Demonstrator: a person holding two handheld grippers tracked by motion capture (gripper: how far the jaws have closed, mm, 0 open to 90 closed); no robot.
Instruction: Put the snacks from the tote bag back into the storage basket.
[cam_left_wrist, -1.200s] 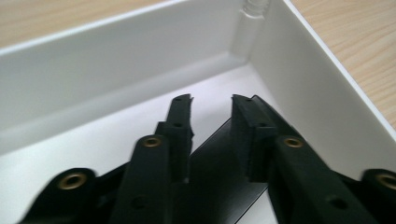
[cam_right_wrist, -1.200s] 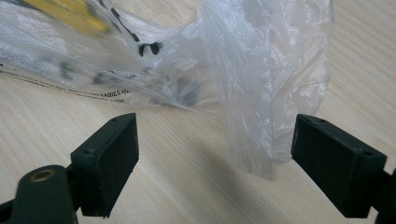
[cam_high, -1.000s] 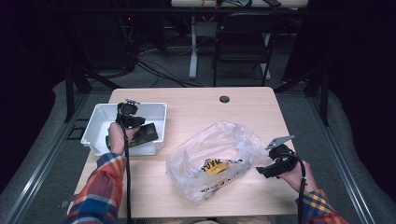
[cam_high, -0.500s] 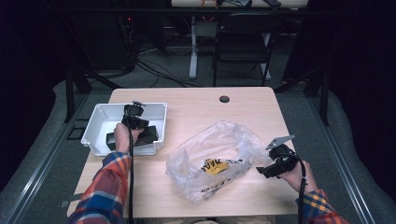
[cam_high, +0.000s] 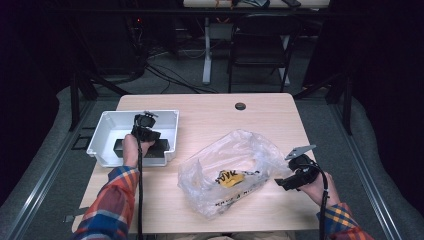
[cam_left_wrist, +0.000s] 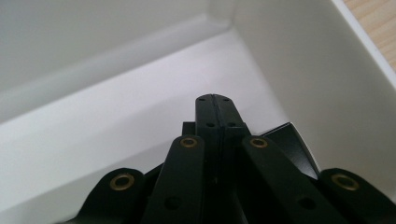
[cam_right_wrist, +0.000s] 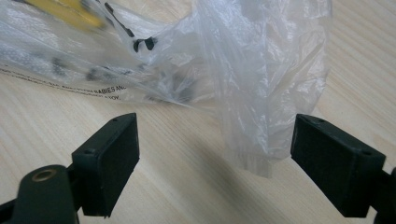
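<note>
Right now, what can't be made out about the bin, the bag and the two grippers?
- High view: the black object in the white bin is part hidden by the left gripper and hand.
- Left gripper view: jaws together; anything gripped is hidden behind them.
- High view: print on the plastic bag is too small to read.

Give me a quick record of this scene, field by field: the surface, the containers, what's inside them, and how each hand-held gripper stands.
surface: wooden table
container: white bin, at the table's left
bin contents: black flat object, partly hidden
bag: clear plastic bag, lying crumpled in the middle
bag contents: yellow item, too blurred to identify
left hand-held gripper: inside the bin, jaws shut together, nothing visible between them
right hand-held gripper: jaws open, bag's edge hanging between them, pads not touching it
</note>
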